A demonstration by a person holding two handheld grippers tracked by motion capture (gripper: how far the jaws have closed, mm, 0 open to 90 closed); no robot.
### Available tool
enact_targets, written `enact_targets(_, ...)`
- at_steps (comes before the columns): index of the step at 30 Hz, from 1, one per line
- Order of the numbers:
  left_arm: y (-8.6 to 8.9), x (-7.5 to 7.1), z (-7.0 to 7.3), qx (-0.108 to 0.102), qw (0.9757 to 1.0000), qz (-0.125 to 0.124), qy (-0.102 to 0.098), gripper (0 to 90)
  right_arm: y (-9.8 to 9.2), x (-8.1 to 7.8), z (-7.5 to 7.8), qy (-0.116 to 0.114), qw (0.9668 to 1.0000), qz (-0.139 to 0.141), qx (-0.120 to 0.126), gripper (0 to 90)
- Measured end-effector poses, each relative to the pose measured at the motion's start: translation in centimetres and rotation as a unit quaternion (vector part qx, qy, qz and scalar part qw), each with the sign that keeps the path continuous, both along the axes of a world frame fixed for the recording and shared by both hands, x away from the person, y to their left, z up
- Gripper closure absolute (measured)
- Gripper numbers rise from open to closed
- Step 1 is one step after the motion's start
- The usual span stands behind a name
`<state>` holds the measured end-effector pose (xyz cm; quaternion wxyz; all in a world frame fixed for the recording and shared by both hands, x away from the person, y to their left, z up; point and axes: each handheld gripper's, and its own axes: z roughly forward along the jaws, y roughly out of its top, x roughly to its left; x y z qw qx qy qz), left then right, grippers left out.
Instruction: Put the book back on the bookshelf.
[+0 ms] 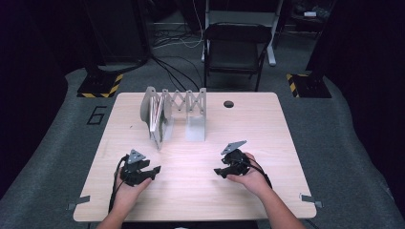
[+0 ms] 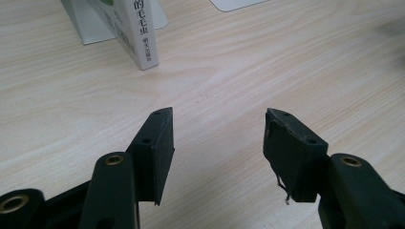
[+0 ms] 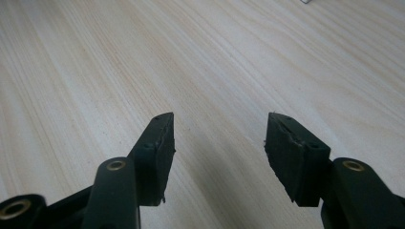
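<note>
Both jaws gape, holding nothing. My left gripper (image 1: 152,170) sits lower left, right gripper (image 1: 220,170) lower centre. The book (image 1: 156,116) stands in the rack (image 1: 196,121), upper centre. A clumsy grab could topple it.

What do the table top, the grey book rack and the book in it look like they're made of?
Table top: pale wood or wood-look laminate, matte, with visible grain lines. Book rack: probably grey plastic or painted metal, a smooth matte surface with a criss-cross back; the look leaves it open. Book: paper with a slightly glossy printed white cover.
</note>
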<state>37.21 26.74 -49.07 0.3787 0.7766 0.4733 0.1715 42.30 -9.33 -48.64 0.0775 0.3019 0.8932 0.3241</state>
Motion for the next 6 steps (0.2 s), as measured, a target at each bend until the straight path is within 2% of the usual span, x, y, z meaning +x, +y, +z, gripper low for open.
enact_targets(6, -0.37, 0.07, -0.53, 0.008, 1.0, 0.002, -0.003, 43.3, 0.02, 0.04, -0.14, 0.0, 1.0, 0.001, -0.003, 43.5)
